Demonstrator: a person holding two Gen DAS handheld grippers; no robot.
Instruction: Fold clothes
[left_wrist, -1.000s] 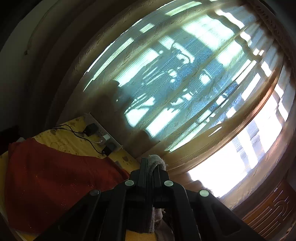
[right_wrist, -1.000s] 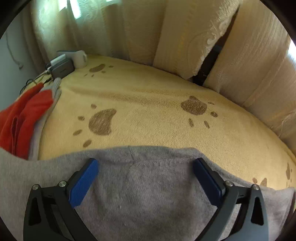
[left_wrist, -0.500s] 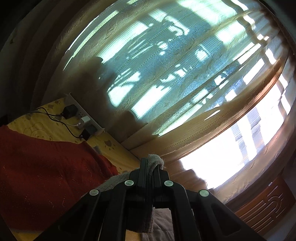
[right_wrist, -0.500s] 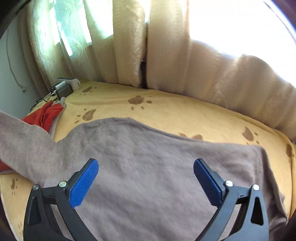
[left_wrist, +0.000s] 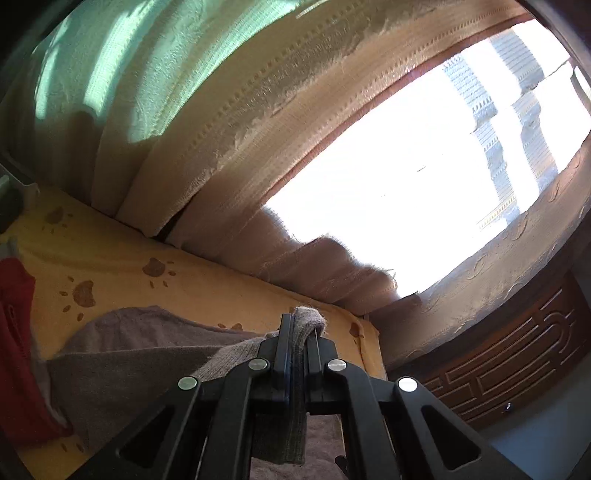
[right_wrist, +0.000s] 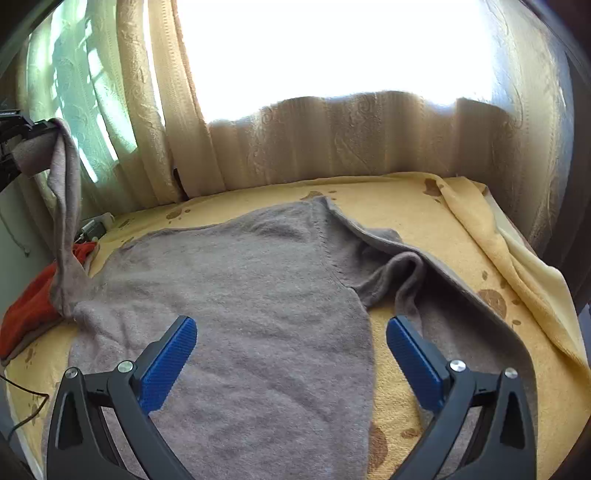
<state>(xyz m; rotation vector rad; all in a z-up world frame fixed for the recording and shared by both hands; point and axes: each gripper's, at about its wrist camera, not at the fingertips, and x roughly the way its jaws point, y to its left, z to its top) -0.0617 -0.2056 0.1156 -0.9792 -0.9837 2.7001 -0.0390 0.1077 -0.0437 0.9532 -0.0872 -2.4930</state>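
Left gripper (left_wrist: 299, 332) is clamped tight on a fold of the grey-brown sweater (right_wrist: 251, 295), with a tuft of knit poking out past its closed fingertips. In the right wrist view that same gripper (right_wrist: 22, 136) shows at the far left edge, raised above the bed, and one sleeve (right_wrist: 66, 206) hangs down from it to the shoulder of the garment.

Right gripper (right_wrist: 291, 343) stands wide open with nothing between its blue pads (right_wrist: 168, 363); it hovers over the lower body of the sweater.

Most of the sweater lies spread flat on the yellow paw-print blanket (right_wrist: 424, 210) that covers the bed. Its other sleeve (right_wrist: 406, 273) is bunched and curled beside the body on the right. A red garment (right_wrist: 33, 306) lies crumpled at the left edge of the bed, just beside the sweater's raised shoulder. Cream curtains (right_wrist: 332, 140) hang along the far side of the bed, with bright window light above them.
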